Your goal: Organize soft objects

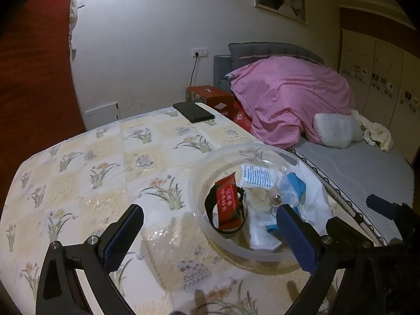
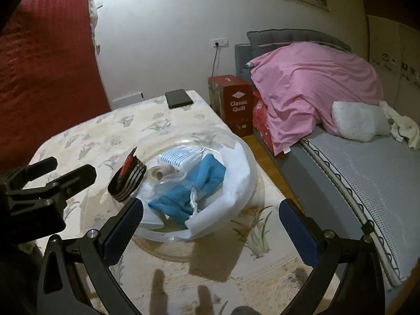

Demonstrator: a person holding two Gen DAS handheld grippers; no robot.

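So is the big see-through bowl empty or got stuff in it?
Got stuff in it: the clear bowl holds a blue cloth, a red snack packet and a white packet.

On the table (image 2: 183, 249): 1 bowl (image 2: 246, 173), 1 phone (image 2: 178, 98). In the bowl: 1 red packet (image 1: 227, 204), 1 blue cloth (image 2: 199, 183), 1 band (image 2: 128, 181), 1 tape roll (image 2: 160, 172).

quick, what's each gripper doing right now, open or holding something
Left gripper: open, holding nothing, near the clear bowl.
Right gripper: open, holding nothing.
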